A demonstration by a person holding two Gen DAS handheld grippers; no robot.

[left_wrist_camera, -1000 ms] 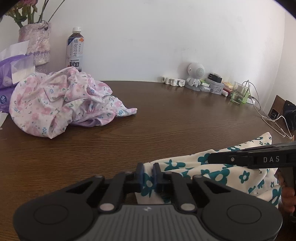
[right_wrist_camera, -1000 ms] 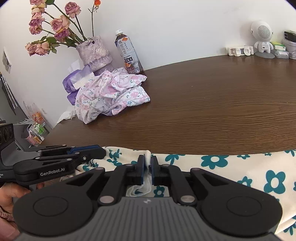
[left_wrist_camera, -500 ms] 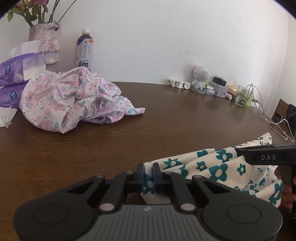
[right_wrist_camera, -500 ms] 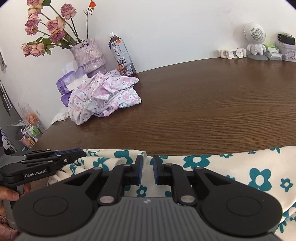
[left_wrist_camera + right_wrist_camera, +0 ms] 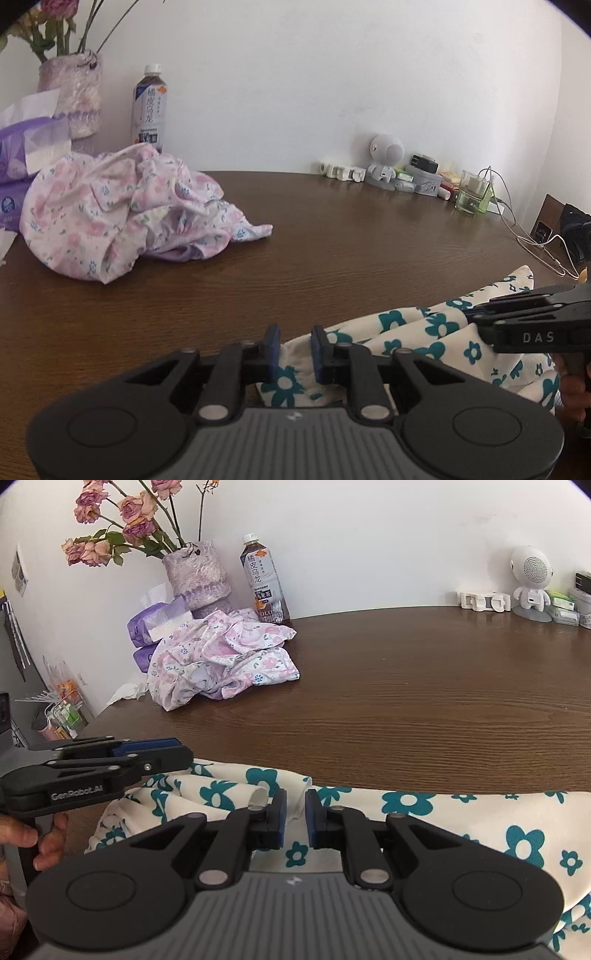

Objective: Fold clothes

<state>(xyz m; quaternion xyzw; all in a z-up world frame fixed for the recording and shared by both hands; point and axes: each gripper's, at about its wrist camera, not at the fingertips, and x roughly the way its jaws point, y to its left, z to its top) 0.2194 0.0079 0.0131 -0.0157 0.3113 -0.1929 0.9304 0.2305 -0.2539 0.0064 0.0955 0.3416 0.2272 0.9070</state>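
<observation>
A cream garment with teal flowers (image 5: 424,325) (image 5: 461,812) lies bunched along the near edge of the brown wooden table (image 5: 332,240). My left gripper (image 5: 295,345) is open, its blue pads standing either side of a slack fold at the garment's left end. My right gripper (image 5: 295,812) is open too, low over the cloth near a rolled hem. Each tool shows in the other view, held by a hand: the right gripper (image 5: 476,310) and the left gripper (image 5: 184,755). A crumpled pink floral garment (image 5: 110,210) (image 5: 221,661) sits at the far left.
Behind the pink pile stand a tea bottle (image 5: 147,107), a vase of dried roses (image 5: 199,576) and purple tissue packs (image 5: 22,147). A white robot-shaped speaker (image 5: 384,155), a green glass (image 5: 472,195) and cables (image 5: 535,240) line the far right edge.
Both grippers were shut on the teal-flowered garment one second ago; both have opened and let it go. The cloth now rests slack on the table.
</observation>
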